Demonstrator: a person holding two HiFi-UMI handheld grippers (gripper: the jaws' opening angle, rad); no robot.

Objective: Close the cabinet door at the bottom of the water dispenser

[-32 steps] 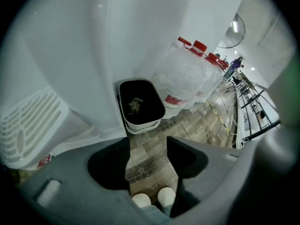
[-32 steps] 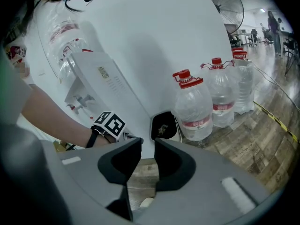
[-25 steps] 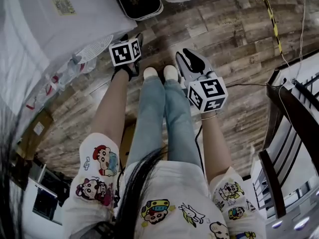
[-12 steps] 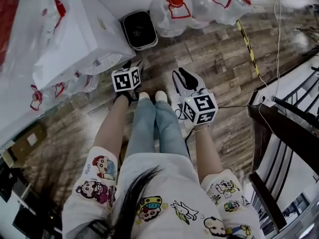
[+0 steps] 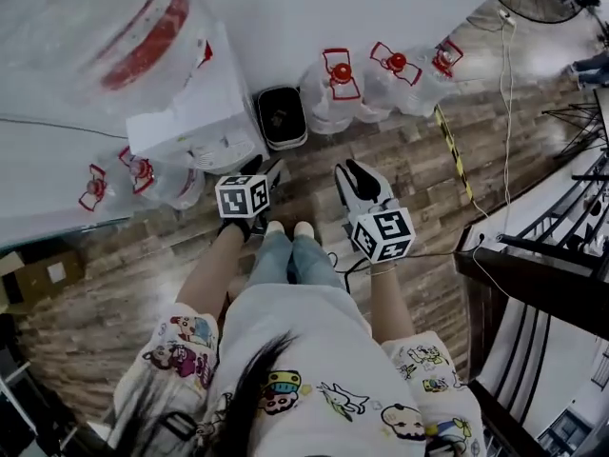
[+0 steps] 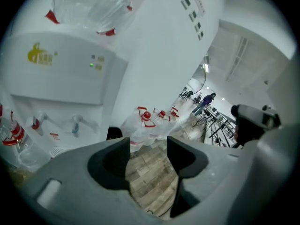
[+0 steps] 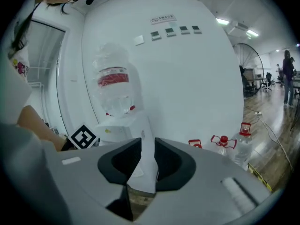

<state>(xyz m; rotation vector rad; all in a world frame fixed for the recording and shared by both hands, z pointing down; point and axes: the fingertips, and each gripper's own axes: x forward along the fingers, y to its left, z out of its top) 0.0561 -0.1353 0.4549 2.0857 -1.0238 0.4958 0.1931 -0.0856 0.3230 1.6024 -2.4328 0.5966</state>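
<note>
At the bottom of the head view are a cartoon-print shirt [image 5: 285,369] and jeans-clad legs [image 5: 285,260] above the wood plank floor [image 5: 419,174]. Just beyond the shoes, both grippers are held out side by side. The left gripper [image 6: 148,144] has its jaws apart with nothing between them, only floor showing through the gap. The right gripper [image 7: 148,146] has its jaws parted by a narrower gap, also empty. Past them, at the upper left of the head view, stands the white water dispenser [image 5: 195,122] with an inverted bottle [image 5: 128,36] on top. Its bottom cabinet door shows in no view. A black bin [image 5: 283,117] sits just right of it, then red-handled water jugs [image 5: 341,89] line the wall.
</note>
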